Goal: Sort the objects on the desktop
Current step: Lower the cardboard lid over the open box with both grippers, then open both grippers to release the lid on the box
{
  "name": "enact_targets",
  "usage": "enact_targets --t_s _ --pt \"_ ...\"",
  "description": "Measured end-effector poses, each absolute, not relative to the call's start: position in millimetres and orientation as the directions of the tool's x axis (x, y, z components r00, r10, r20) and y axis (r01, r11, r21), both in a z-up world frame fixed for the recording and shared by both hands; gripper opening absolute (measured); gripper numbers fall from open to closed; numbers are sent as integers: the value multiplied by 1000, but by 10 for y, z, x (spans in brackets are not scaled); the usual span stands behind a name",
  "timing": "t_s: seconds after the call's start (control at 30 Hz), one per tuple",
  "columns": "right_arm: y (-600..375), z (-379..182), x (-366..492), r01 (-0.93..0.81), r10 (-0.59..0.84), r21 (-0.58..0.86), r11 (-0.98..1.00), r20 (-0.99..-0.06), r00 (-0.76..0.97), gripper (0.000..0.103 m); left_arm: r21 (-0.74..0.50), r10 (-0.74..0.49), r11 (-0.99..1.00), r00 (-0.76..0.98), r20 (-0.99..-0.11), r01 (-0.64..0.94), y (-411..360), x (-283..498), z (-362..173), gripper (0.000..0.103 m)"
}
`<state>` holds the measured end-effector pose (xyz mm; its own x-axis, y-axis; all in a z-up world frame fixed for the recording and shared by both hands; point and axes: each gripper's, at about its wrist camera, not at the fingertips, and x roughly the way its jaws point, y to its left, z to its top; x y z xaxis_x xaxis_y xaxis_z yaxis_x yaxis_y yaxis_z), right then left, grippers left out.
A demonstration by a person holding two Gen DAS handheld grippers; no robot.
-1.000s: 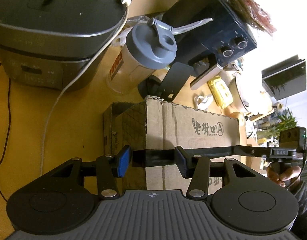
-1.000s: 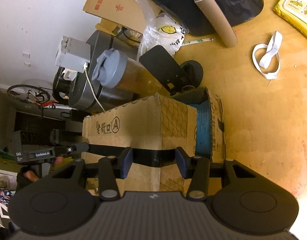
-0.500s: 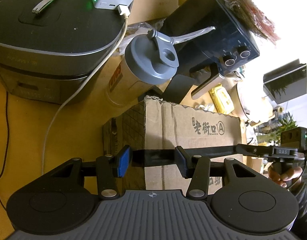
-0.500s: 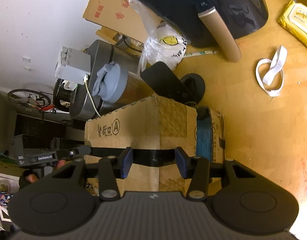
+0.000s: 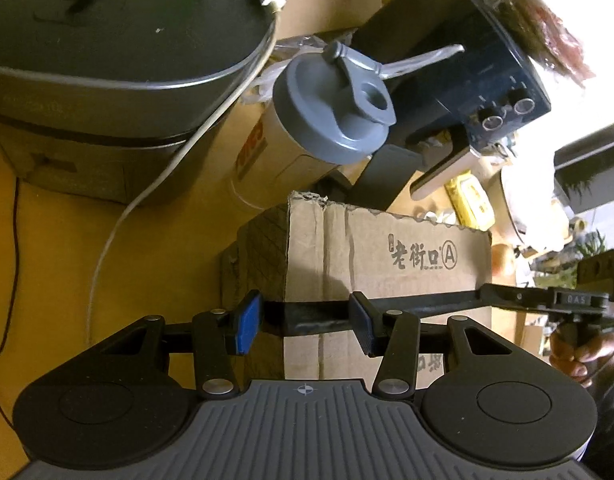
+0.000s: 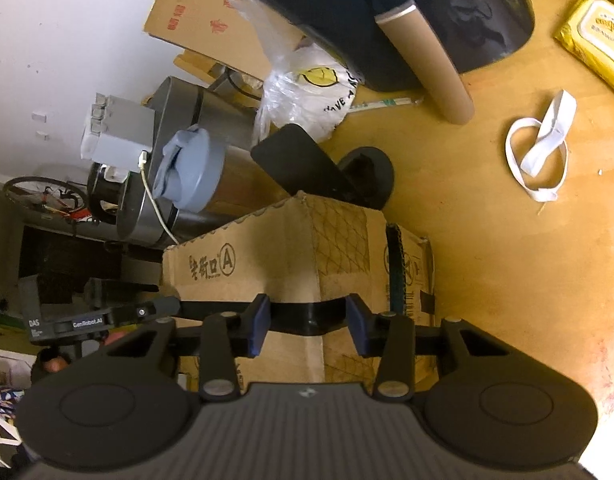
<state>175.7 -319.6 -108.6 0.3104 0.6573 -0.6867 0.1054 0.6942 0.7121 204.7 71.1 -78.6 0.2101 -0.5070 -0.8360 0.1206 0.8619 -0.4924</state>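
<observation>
Both grippers are closed on the black band (image 6: 303,317) that runs across the near face of the cardboard box (image 5: 387,248) - the left gripper (image 5: 305,322) around its left corner, the right gripper (image 6: 307,322) around its right one. Whether the box is touching the desk (image 6: 487,260) you cannot tell. Keep both grips matched and level - the grey-lidded bottle (image 5: 327,112) and the black stand (image 6: 303,160) crowd its far side.

Wooden tabletop (image 6: 487,248), white wall (image 6: 67,20) — bicycle wheel (image 6: 39,196) in the dim background
</observation>
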Motion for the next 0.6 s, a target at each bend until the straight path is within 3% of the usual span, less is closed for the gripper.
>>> enact_targets --t_s 0.47,0.6 --pt "-3250 -1035 1736 126 645 702 701 -700 306 37 -493 -507 862 183 -842 118 647 2062 -767 46" --pt "-3237 -1089 1749 139 642 697 703 -707 296 42 -495 -505 863 181 -844 101 632 2103 -821 47"
